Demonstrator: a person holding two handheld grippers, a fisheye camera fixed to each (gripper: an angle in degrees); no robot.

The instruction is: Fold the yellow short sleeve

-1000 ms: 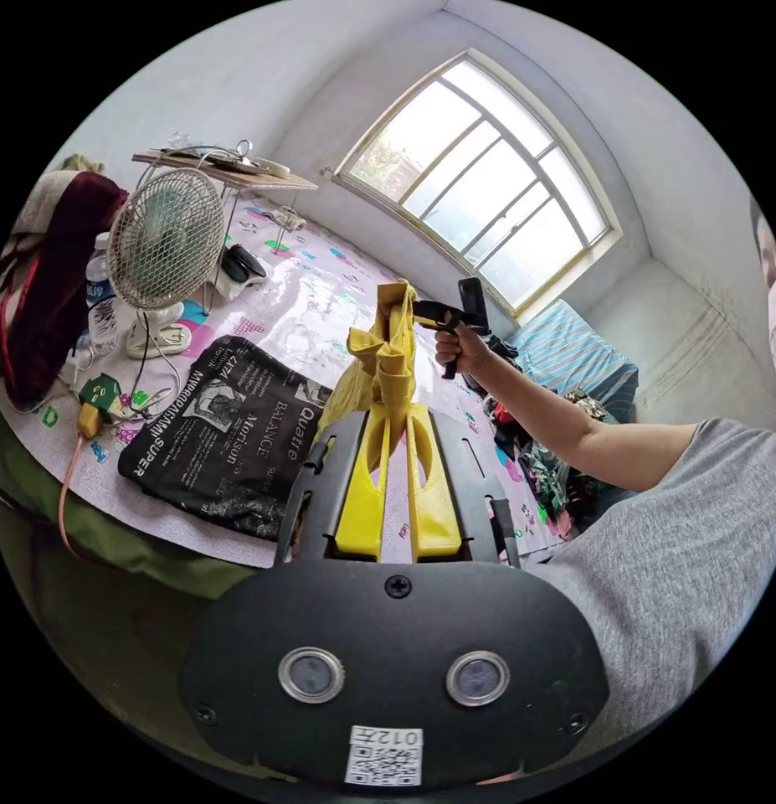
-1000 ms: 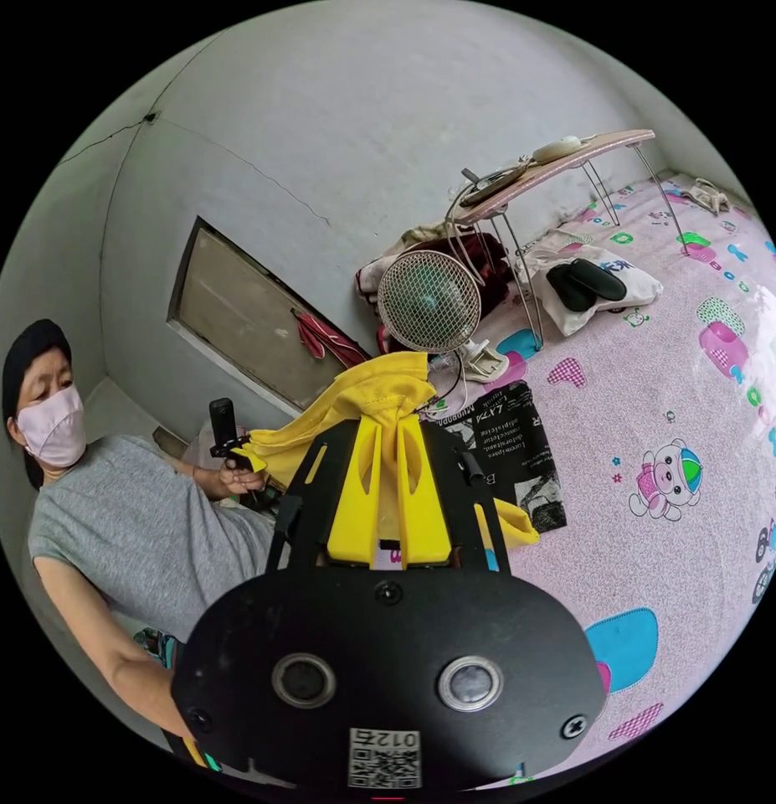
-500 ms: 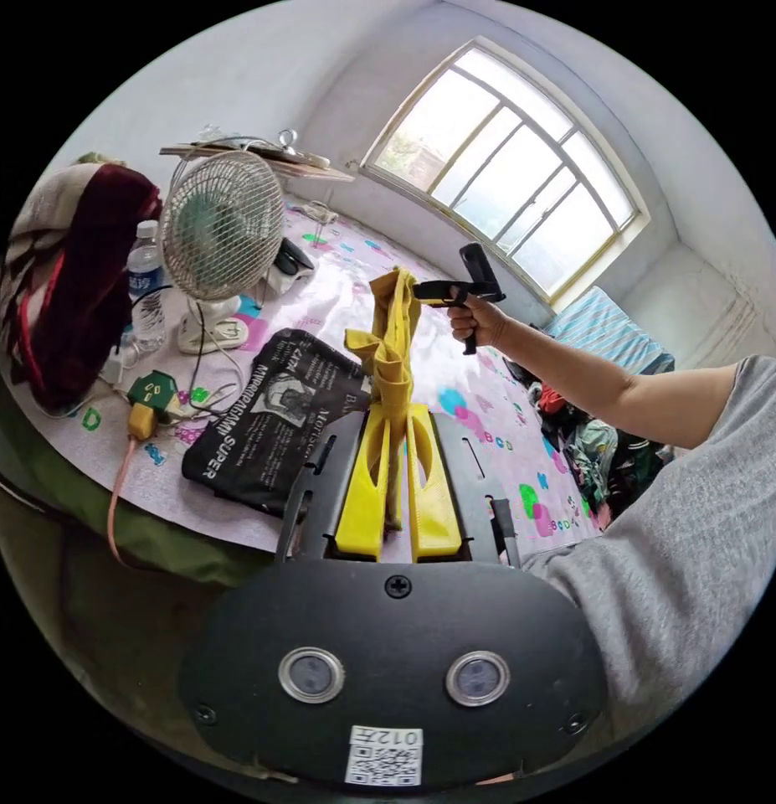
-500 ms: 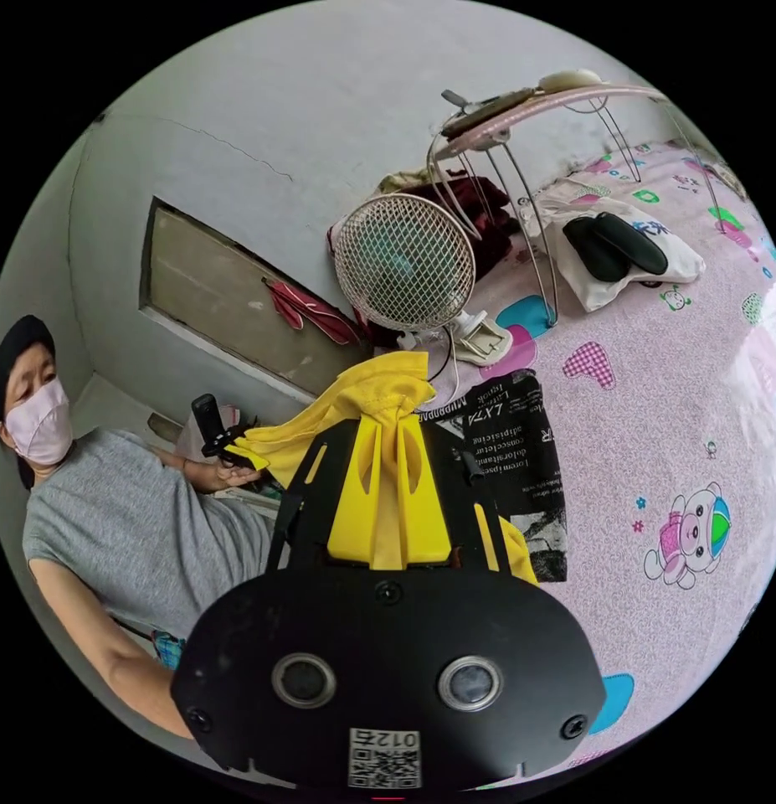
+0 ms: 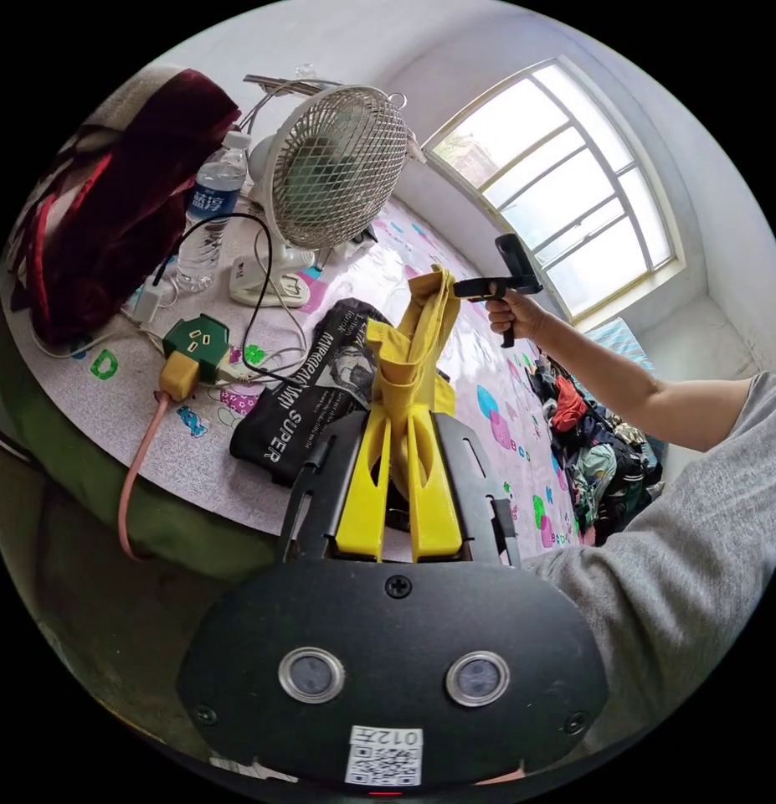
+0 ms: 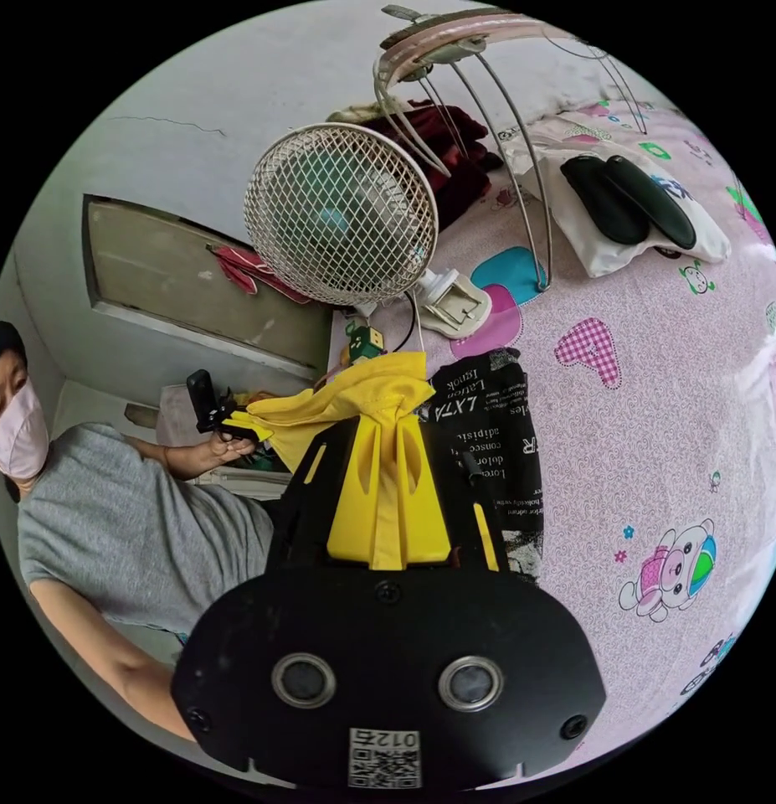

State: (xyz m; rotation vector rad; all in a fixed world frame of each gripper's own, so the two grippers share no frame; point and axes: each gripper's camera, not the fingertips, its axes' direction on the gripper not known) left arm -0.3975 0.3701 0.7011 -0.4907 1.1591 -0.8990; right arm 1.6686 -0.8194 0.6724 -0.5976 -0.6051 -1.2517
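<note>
Left gripper view: the left claw (image 5: 399,419) and right claw (image 6: 388,419) both pinch the yellow shirt (image 5: 413,343). Just past them, the fan (image 5: 337,167) might snag it.

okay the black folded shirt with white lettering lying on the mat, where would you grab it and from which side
Grip the black shirt at its free long edge facing the open pink mat, coming in low from that side. It lies flat and folded, so an edge is the only pinchable part. The opposite side is crowded by the yellow shirt, cables and fan. Both tongs are currently shut on the yellow shirt.
</note>
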